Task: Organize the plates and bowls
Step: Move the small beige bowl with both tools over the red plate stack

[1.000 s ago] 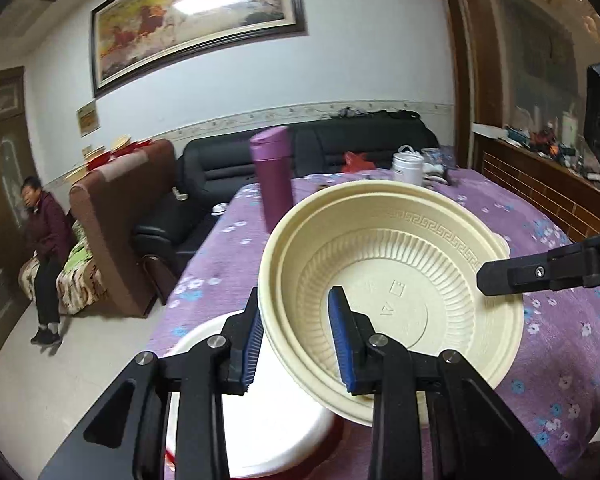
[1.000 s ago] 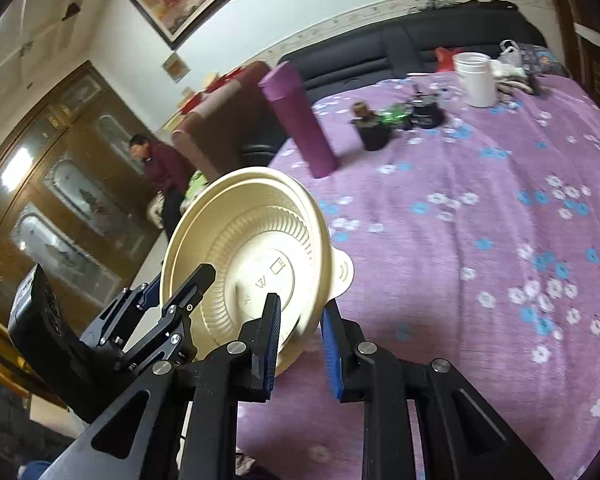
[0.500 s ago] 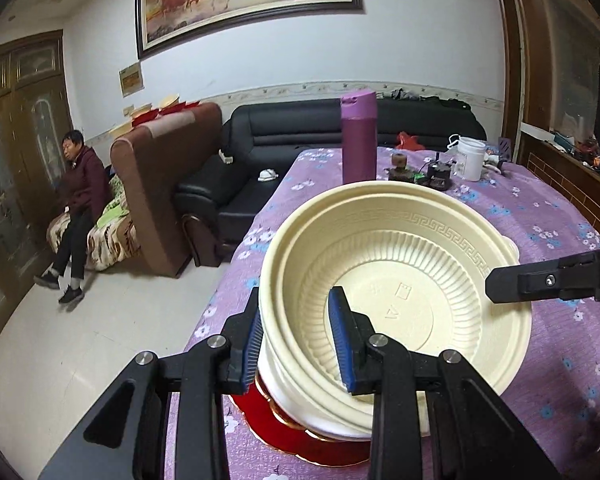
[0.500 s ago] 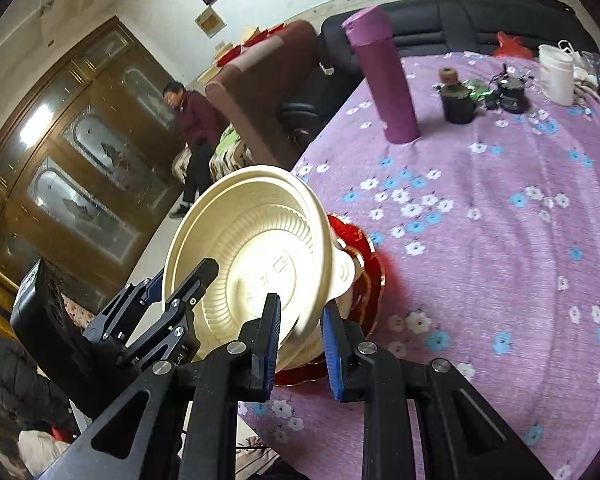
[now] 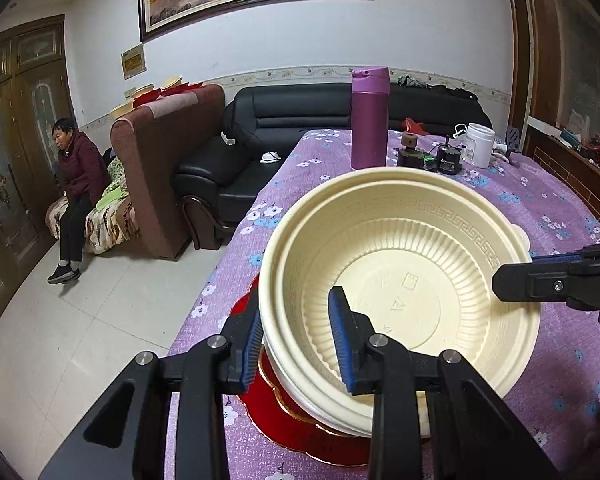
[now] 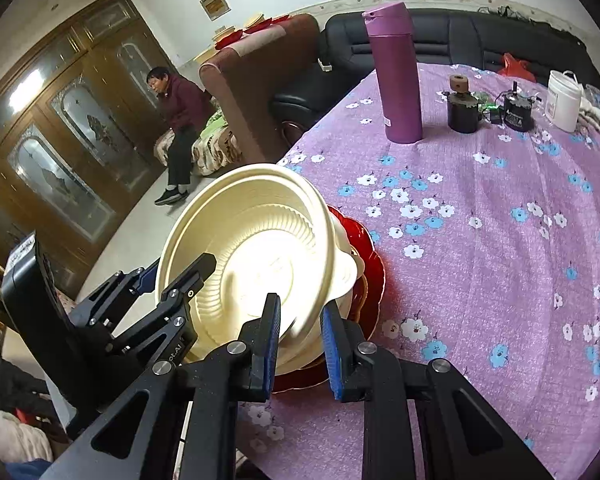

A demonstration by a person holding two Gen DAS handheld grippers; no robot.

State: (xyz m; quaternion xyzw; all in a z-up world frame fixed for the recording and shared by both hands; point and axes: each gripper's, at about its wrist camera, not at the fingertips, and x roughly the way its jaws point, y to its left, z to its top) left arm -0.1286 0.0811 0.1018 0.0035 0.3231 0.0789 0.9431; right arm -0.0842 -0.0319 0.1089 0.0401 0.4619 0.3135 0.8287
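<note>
A cream plastic bowl (image 5: 400, 280) with a ribbed inside is held at two sides. My left gripper (image 5: 296, 320) is shut on its near-left rim, one pad inside and one outside. My right gripper (image 5: 516, 280) grips the opposite rim. In the right wrist view the bowl (image 6: 252, 256) tilts toward the camera, with my right gripper (image 6: 300, 316) shut on its edge and my left gripper (image 6: 180, 268) at its far side. Under it sits a white bowl (image 5: 288, 380) on a red plate (image 5: 284, 420), the plate (image 6: 370, 280) at the table's left edge. Whether the cream bowl touches the white one I cannot tell.
The table wears a purple flowered cloth (image 6: 480, 260). A purple flask (image 6: 398, 76), two small dark jars (image 6: 464, 108) and a white tub (image 6: 564, 100) stand at the far end. Black sofa (image 5: 300, 120) behind; a person (image 5: 78, 184) sits at the far left, across open floor.
Both grippers have carried the cream bowl sideways and down; it now hangs low over the white bowl and red plate. Both grips are unchanged.
</note>
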